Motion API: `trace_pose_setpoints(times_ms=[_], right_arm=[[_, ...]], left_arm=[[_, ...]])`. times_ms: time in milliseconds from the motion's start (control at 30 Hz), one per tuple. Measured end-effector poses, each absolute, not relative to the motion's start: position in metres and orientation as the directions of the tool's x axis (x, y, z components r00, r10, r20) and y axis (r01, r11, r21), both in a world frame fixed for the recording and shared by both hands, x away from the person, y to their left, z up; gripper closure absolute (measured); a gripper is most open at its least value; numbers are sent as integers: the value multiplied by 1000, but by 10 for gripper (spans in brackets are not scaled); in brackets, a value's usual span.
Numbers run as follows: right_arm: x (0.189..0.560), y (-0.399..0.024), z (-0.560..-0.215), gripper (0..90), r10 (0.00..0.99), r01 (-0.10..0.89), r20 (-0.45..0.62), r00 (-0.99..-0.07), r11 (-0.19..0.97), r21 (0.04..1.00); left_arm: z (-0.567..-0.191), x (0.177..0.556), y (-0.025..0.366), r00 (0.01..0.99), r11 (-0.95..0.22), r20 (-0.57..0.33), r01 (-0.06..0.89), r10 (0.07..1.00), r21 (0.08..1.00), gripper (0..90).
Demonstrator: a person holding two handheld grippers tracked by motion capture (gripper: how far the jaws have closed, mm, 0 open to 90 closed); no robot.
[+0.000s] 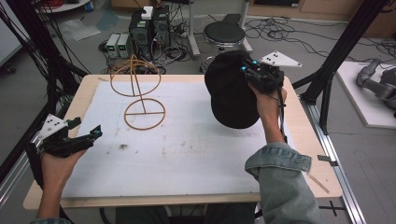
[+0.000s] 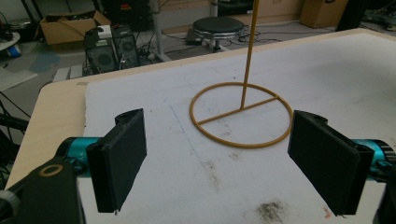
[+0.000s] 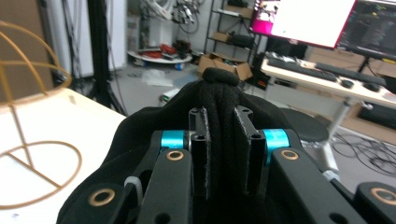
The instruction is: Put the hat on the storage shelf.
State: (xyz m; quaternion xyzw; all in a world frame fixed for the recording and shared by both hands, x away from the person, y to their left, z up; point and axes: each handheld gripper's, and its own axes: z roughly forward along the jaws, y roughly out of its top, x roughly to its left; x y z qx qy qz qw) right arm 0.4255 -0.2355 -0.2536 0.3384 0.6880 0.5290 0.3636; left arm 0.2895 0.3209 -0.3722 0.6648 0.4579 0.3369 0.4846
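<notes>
The right gripper (image 1: 251, 71) is holding a black cap (image 1: 231, 93) up off the table, over the far right part of the white mat (image 1: 196, 158). In the right gripper view its jaws are pressing in from both sides on a bunched fold of the cap's fabric (image 3: 219, 126), with the cap's top button poking up just beyond them. From the high view the cap is hanging below and to the left of that gripper, its bulk drooping toward the mat, clear of the surface as far as I can tell.

The thing that matters here is the yellow wire hat stand (image 1: 138, 93). It is standing upright on the far left-centre of the mat, a ring base on the mat, a thin post rising from it, and a rounded wire dome at the top. The stand lies to the left of the cap, well apart from it, with bare mat between. My guess is that the cap is headed for that dome, so the right hand would need to carry it leftward and bring its hollow down over the wire.

The left gripper (image 1: 84, 135) is hovering low near the left edge of the table with its jaws spread wide and nothing between them. In its own view the stand's ring base (image 2: 241, 114) is sitting just ahead between the two pads (image 2: 122, 156), so this gripper is the nearer one to the stand, well placed to steady it.
</notes>
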Motion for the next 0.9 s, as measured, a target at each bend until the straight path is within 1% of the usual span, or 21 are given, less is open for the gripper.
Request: trace_pose_setpoints(times_ms=[267, 467, 667, 900], right_arm=[[421, -227, -234, 794, 819, 37, -161, -551, 217, 975], [421, -217, -224, 793, 778, -18, -184, -600, 217, 976], [422, -207, -215, 792, 749, -48, -179, -638, 194, 980], [428, -190, -207, 792, 718, -56, -164, -676, 171, 984]], left_arm=[[-368, 287, 323, 353, -106, 4, 271, 936, 957, 198], [-367, 287, 324, 352, -105, 4, 268, 936, 958, 198], [-367, 287, 324, 355, -104, 2, 267, 935, 958, 199], [-366, 286, 324, 356, -101, 2, 261, 934, 960, 199]])
